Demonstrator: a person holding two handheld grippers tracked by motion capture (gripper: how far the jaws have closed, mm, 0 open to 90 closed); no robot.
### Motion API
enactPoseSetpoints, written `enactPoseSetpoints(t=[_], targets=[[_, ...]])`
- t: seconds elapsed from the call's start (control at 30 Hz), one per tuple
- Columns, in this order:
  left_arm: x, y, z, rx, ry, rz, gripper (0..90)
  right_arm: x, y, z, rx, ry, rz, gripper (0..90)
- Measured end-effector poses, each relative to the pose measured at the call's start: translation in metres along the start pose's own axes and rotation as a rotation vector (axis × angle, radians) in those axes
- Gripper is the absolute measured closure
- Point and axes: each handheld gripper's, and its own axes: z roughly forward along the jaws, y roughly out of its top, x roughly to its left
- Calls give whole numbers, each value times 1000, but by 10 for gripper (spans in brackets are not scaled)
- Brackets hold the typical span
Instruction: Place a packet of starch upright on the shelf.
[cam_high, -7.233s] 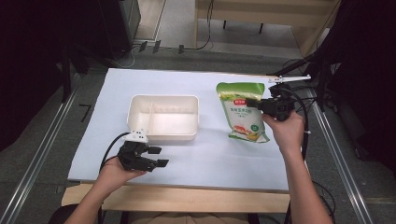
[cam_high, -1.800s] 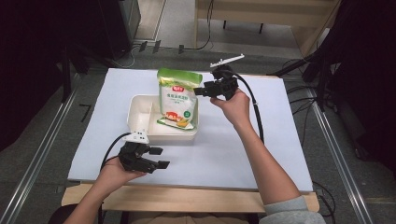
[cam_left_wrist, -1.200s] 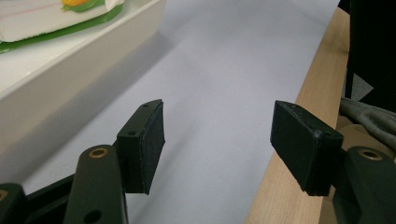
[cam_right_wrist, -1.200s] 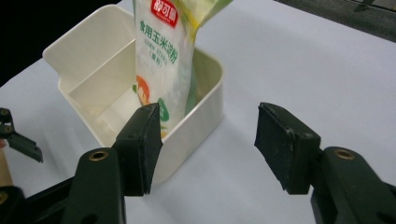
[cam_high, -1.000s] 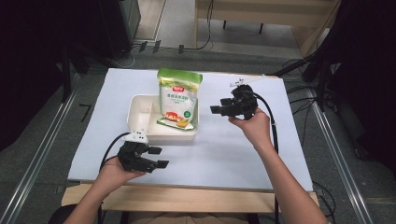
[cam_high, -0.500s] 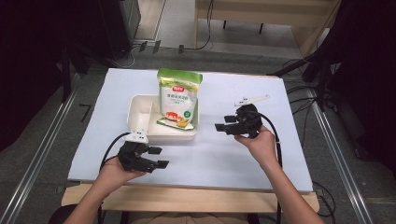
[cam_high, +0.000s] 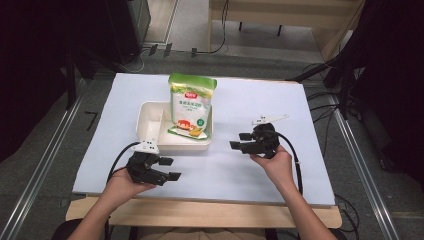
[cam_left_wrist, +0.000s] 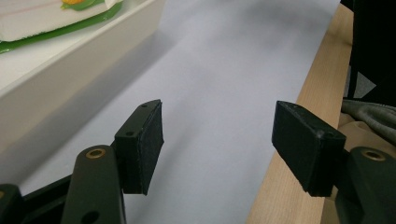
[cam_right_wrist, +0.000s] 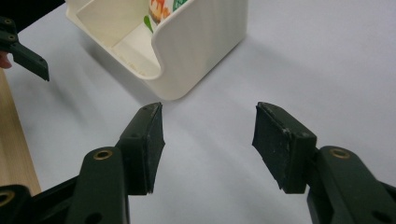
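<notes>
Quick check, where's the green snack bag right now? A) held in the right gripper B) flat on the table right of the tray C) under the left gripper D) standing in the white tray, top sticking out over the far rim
D: the green snack bag stands in the white tray, its top leaning past the far rim; the right gripper is open and empty on the table to the tray's right.

Green and white snack bag (cam_high: 191, 107) with orange food printed on it, cream tray (cam_high: 150, 120), pale lavender-blue table cover (cam_high: 260, 100), both grippers black (cam_high: 167, 169) (cam_high: 239, 141).
</notes>
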Motion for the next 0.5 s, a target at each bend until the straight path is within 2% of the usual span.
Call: enactPoseSetpoints(t=[0.5], targets=[[1,0,1,2,1,3,340,-3,-3,4,17,-3,7,420]])
